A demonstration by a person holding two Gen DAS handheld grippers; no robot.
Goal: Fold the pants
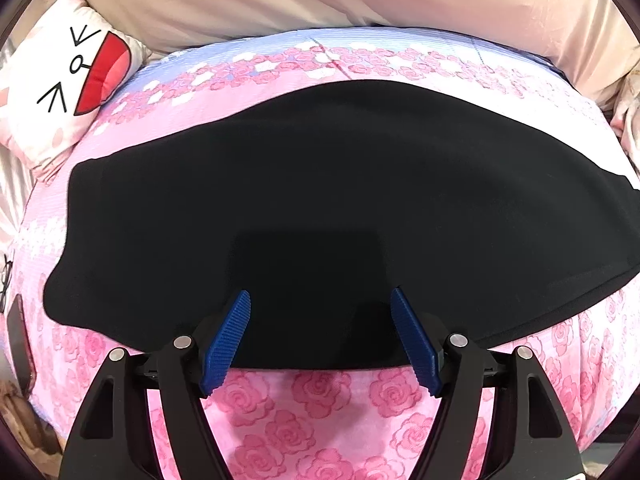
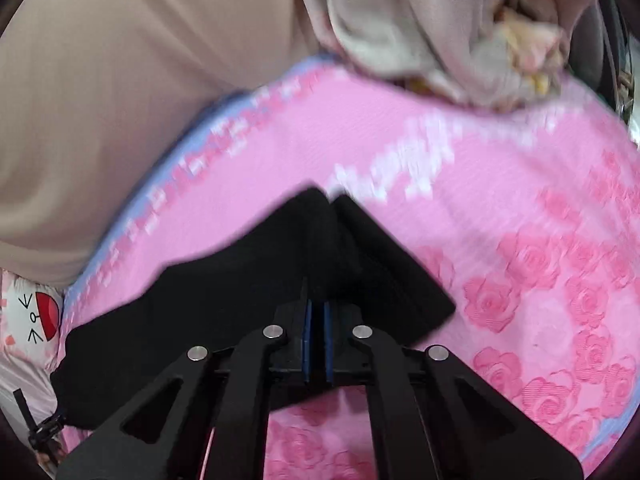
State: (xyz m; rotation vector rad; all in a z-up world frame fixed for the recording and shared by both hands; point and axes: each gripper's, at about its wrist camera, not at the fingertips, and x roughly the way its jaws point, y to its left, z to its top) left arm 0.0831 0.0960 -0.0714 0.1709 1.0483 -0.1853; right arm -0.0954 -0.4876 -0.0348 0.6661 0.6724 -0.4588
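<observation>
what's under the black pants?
The black pants lie on the pink rose-print bedspread, which shows all around them. The bedspread beneath is covered, so anything there can't be seen. The right gripper pinches one end.

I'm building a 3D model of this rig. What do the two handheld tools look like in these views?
Both match. The left tool has two blue ribbed finger pads on matte black angular linkage arms with triangular cutouts, joined by round silver pivot pins. The right tool shows the same black arms, silver pins and thin blue pads. No cables, markings or sleeves are visible.
</observation>
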